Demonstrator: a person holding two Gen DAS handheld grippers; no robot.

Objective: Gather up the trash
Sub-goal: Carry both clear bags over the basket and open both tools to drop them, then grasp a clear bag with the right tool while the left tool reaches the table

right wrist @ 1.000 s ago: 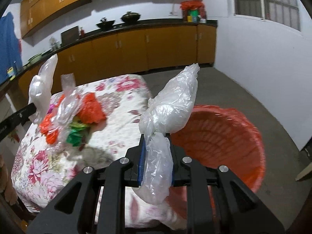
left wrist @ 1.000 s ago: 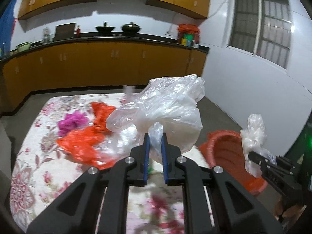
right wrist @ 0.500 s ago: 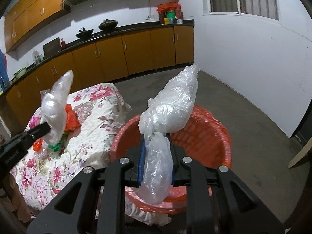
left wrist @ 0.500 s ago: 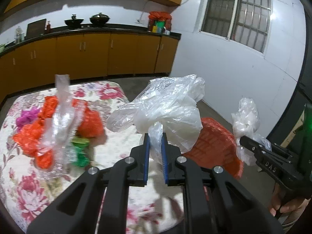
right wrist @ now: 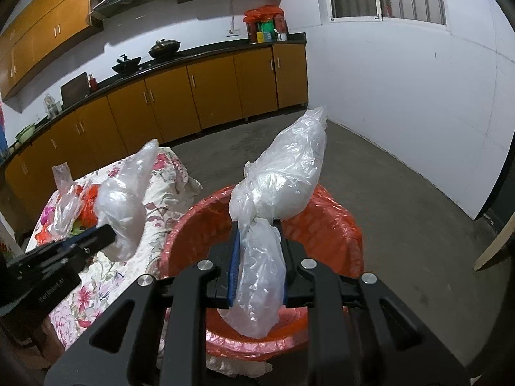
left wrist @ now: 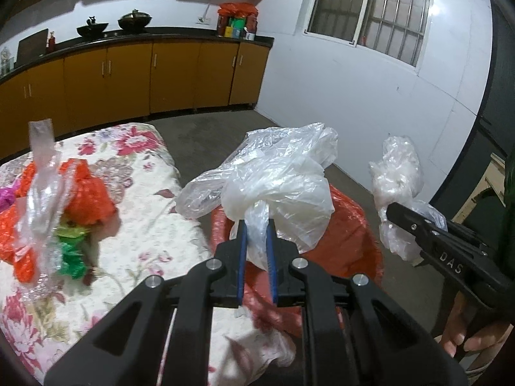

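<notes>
The left hand-held gripper [left wrist: 256,225] pinches the twisted neck of a crumpled clear plastic bag [left wrist: 273,180], whose bulk billows up and forward past its blue pads. The right hand-held gripper [right wrist: 257,225] likewise clamps a clear plastic bag [right wrist: 283,180] at its waist: a plump, whitish upper part juts up and to the right beyond the fingertips, and a limp tail hangs back between the jaws toward the camera.

Directly beyond and below the right hand-held gripper stands a red basket [right wrist: 325,225] lined with crinkled red plastic film; its held bag hangs over the basket's opening. What lies inside cannot be told, since the bag and gripper cover most of it. In the left wrist view the same basket [left wrist: 351,222] sits just behind that gripper's bag.

To the left of both grippers is a desk under a flowered cloth [left wrist: 145,212]. On it lies a heap of orange plastic bags [left wrist: 87,193] with a green scrap [left wrist: 72,251] and a tall strip of clear film [left wrist: 43,173]. All the clear bags are thin, wrinkled and translucent.
</notes>
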